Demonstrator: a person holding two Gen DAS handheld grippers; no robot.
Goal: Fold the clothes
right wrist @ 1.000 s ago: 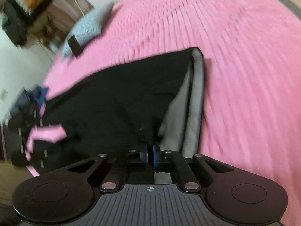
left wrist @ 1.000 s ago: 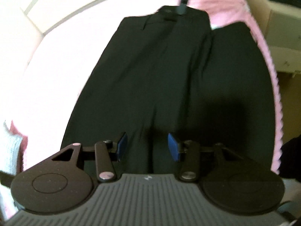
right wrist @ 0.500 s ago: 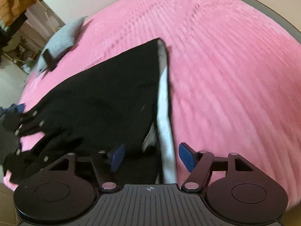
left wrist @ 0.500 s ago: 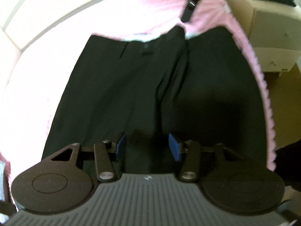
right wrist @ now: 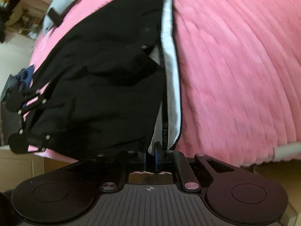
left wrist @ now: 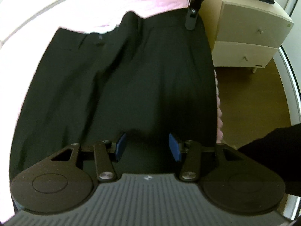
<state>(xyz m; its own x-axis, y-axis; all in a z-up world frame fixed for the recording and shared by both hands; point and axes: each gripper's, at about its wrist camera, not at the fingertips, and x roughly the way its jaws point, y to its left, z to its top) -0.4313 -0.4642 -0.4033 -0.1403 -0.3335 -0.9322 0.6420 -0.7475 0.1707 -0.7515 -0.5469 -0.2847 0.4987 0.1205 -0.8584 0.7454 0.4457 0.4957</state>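
— Since half a second ago, the right gripper has pinched the black trousers at the near waistband corner.
— Why there?
— To lift that edge off the pink bed for folding; left gripper hovers spread (over the legs).

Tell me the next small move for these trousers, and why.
Probably close the left gripper on the trousers: its jaws stand open over the fabric, while the right gripper already pinches the waistband, so both ends could then lift together.

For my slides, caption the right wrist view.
Right gripper shut on black trousers' waistband on pink bedspread.
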